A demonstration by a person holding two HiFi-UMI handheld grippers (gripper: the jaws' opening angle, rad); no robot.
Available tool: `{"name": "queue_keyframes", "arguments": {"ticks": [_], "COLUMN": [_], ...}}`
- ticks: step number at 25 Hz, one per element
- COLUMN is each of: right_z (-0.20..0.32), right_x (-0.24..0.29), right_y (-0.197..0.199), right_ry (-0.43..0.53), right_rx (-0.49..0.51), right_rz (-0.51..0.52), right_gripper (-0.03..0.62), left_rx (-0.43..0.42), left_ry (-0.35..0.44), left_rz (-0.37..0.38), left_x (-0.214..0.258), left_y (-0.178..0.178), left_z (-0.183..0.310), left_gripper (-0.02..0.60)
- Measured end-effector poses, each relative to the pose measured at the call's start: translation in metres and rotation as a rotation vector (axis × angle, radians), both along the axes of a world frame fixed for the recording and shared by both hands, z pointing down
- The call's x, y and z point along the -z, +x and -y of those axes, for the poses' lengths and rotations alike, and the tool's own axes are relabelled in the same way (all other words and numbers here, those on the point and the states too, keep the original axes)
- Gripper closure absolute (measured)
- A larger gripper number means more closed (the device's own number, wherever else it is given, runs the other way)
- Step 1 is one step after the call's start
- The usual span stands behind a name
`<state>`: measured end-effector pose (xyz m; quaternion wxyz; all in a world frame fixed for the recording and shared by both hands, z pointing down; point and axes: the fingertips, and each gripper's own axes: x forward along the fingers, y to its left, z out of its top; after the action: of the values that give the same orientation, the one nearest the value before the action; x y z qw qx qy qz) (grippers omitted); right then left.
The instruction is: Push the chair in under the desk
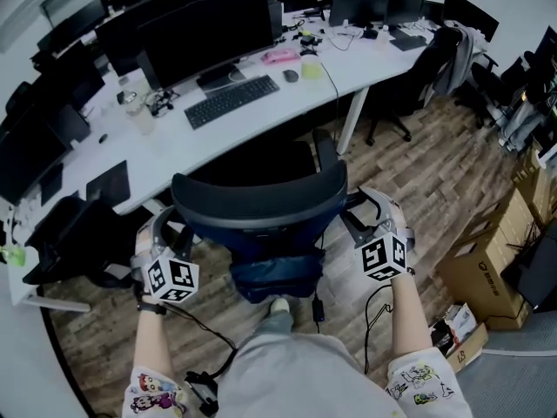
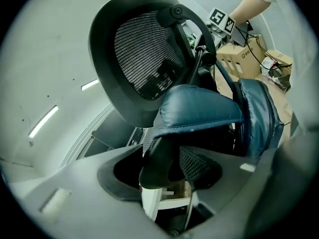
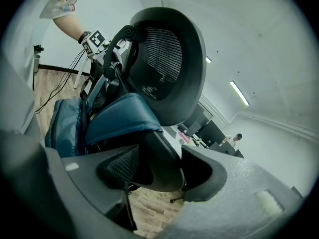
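Chair [image 1: 261, 200] stands at the white desk [image 1: 174, 146], backrest toward the person; seat front reaches the desk edge, and the backrest and rear of the seat stand clear of the desk, over the wood floor [image 1: 435, 172]; how far the seat goes under the top cannot be told from the head view. Left gripper [image 1: 170, 232] sits at the chair's left side, clenched on the left armrest [image 2: 159, 167]; the left gripper view shows the dark rounded end of that armrest filling the gap between the jaws, against the ribbed pad. Right gripper [image 1: 372, 214] sits at the chair's right side, likewise grasping the right armrest [image 3: 160, 167]; the right gripper view shows that armrest wedged between both jaws. Both grippers are level with each other, on either side of the backrest [image 2: 144, 54]; the person's forearms run back from them toward the lower edge of the head view. A blue cushion [image 1: 274, 273] hangs on the chair's back below the mesh; it appears folded in both gripper views. On the desk: keyboard [image 1: 231, 101] ahead of the chair, mouse [image 1: 291, 76] just beside it, monitor [image 1: 209, 33] behind it, a pink item [image 1: 280, 57] near the mouse. A cardboard box [image 1: 483, 273] stands on the floor, well apart to the right.
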<state>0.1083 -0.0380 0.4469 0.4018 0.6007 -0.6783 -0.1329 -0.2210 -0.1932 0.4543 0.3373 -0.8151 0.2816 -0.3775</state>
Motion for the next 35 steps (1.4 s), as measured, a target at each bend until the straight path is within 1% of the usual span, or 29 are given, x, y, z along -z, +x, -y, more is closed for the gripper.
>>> {"name": "queue_keyframes", "arguments": {"ticks": [9,14,17,24,28,35], "right_z": [0.035,0.050,0.058,0.075,0.086,0.103], "right_x": [0.002,0.005,0.005,0.004,0.003,0.004], "right_y": [0.025,0.044,0.057,0.089,0.108,0.143], "right_ry": [-0.016,-0.011,-0.009,0.000,0.009,0.017], "right_rx": [-0.018,-0.004,0.020,0.097,0.166,0.266], "right_rz": [0.001,-0.002,-0.002,-0.011,-0.009,-0.017], "right_gripper": [0.329,0.327,0.327,0.327,0.327,0.329], "left_rx": [-0.015,-0.006,0.013,0.093,0.166,0.263], "left_ry": [0.021,0.031,0.031,0.028,0.029,0.041], "left_rz": [-0.015,-0.019,-0.017,-0.017,-0.013,-0.015], "left_x": [0.005,0.008,0.007,0.003,0.001,0.001], "left_y": [0.023,0.039,0.049,0.074,0.086,0.112], "left_z": [0.030,0.038,0.040,0.036,0.028,0.011], "left_gripper": [0.344,0.344,0.345,0.344,0.344,0.344]}}
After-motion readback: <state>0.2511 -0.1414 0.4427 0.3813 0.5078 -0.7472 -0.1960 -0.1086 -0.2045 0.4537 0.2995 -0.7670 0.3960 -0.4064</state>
